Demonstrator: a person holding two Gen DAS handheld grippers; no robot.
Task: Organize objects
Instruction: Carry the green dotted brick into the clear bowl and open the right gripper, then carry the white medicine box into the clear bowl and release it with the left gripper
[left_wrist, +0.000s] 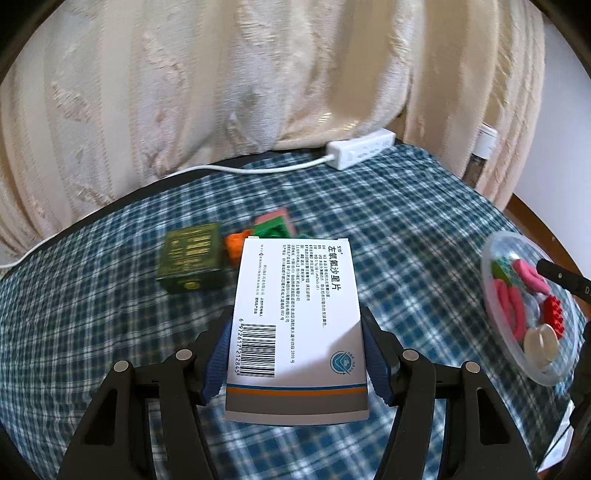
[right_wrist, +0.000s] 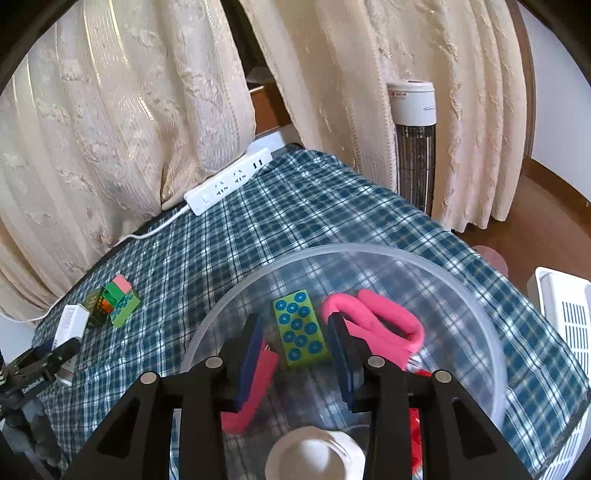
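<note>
Cream curtains (left_wrist: 184, 92) hang behind a desk (left_wrist: 388, 206) covered in blue plaid cloth. A tower fan (right_wrist: 413, 147) stands past the far right corner, and a white basket (right_wrist: 565, 314) sits off the desk's right edge.

A clear round bowl (right_wrist: 480, 295) rests on the cloth at the right side. Inside it lie a green brick (right_wrist: 301, 328) with blue studs, pink curved pieces (right_wrist: 373, 314), a red block (left_wrist: 554, 314) and a white cup-like object (right_wrist: 314, 458).

A white power strip (right_wrist: 229, 182) lies along the far edge against the curtains, its cord trailing left.

The left tongs (left_wrist: 295, 325) are about half open and clamped on a white medicine box (left_wrist: 295, 314), holding it above the cloth by its long sides. The box hides part of what lies beyond it.

Near the middle of the desk, a dark green box (left_wrist: 192, 258) sits touching a cluster of orange, green and pink bricks (left_wrist: 273, 229).

The right tongs (right_wrist: 295, 332) hang over the bowl, slightly open and empty. The green brick lies below between the fingers, which do not press on it.
</note>
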